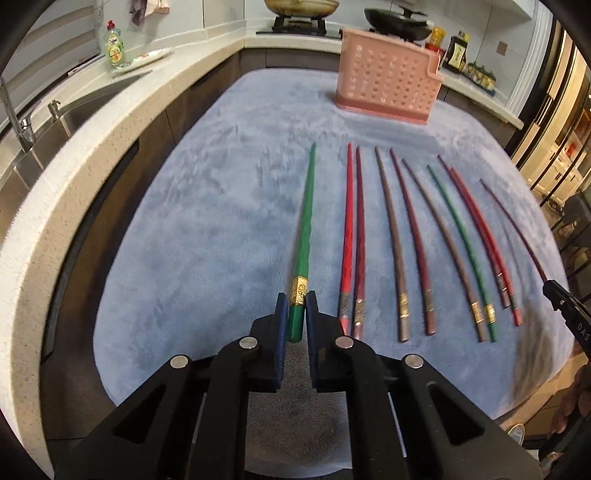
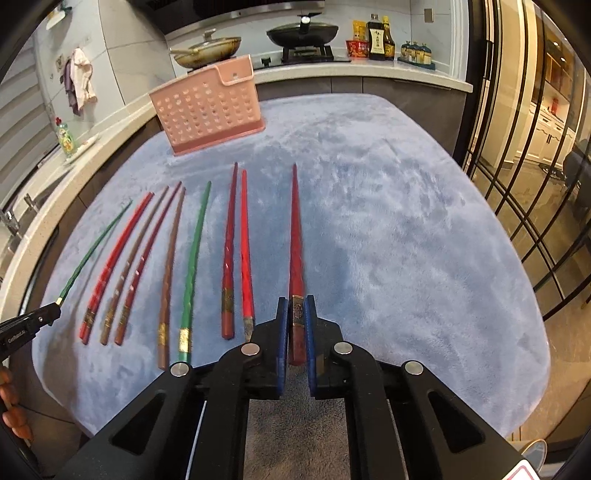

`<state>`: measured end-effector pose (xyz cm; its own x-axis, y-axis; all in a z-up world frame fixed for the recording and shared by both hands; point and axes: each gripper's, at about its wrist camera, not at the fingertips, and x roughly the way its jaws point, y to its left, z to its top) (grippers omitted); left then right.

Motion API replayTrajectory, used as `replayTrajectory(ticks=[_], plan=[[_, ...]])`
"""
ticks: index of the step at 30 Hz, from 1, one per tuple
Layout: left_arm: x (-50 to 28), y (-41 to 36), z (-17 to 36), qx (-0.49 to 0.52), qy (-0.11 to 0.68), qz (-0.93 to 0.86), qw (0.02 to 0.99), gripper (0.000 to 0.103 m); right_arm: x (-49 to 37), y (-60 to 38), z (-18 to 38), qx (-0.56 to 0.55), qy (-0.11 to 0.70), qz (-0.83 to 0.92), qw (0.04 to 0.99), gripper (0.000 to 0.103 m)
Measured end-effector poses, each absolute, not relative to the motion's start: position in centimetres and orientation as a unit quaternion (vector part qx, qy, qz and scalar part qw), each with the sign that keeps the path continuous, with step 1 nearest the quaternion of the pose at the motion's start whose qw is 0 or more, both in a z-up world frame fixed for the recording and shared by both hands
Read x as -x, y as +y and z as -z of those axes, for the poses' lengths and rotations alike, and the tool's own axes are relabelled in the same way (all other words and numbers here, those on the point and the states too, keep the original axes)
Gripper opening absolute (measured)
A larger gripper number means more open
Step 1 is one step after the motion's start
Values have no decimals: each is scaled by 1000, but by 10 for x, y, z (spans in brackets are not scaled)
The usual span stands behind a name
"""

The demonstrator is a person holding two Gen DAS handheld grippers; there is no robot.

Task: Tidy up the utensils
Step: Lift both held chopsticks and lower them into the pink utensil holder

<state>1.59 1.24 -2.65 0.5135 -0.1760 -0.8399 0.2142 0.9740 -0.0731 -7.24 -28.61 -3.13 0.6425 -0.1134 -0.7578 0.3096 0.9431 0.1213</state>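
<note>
A green chopstick (image 1: 303, 236) is clamped by its banded end in the left claw (image 1: 297, 314); a dark red chopstick (image 2: 296, 258) is clamped likewise in the right claw (image 2: 296, 325). No label can be read. The pink perforated holder (image 1: 388, 79) on the counter's blue mat (image 1: 221, 206) is seen; its contents cannot be told.

A blue plush cloth (image 1: 221, 229) covers the table before me. To my left a pale stone counter (image 1: 122, 110) carries a green dish-soap bottle (image 1: 115, 48) beside a steel sink (image 1: 74, 110). Beyond, a lidded pan (image 2: 208, 48) and black wok (image 2: 303, 32) sit on the hob, sauce bottles (image 2: 376, 37) alongside.
</note>
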Motion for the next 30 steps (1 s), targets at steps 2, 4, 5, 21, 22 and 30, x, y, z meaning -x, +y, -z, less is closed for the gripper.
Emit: replayTrajectory(ticks=[2,4,5,21,22,30], plan=[[-15,16,8,-10,466,116,877,8,73,-289,17,-126,393,116,903,7],[-17,17,-8,-3,452,119,884,7,72,-291,1,-126,376,115,911,7],[-18,18,-17,-1,445,120,888,7,70,-292,-6,-126,369,114,914,7],[-123,-5,-140,8,327,120,937,7,-15,-335,-119,-159,258,85,949,7],[-128,-7,-144,10,324,121,938,7,-24,-337,-127,-161,250,83,951,7],[-175,-31,-215,31,256,138,956,7,-76,-340,-189,-178,181,56,966,7]])
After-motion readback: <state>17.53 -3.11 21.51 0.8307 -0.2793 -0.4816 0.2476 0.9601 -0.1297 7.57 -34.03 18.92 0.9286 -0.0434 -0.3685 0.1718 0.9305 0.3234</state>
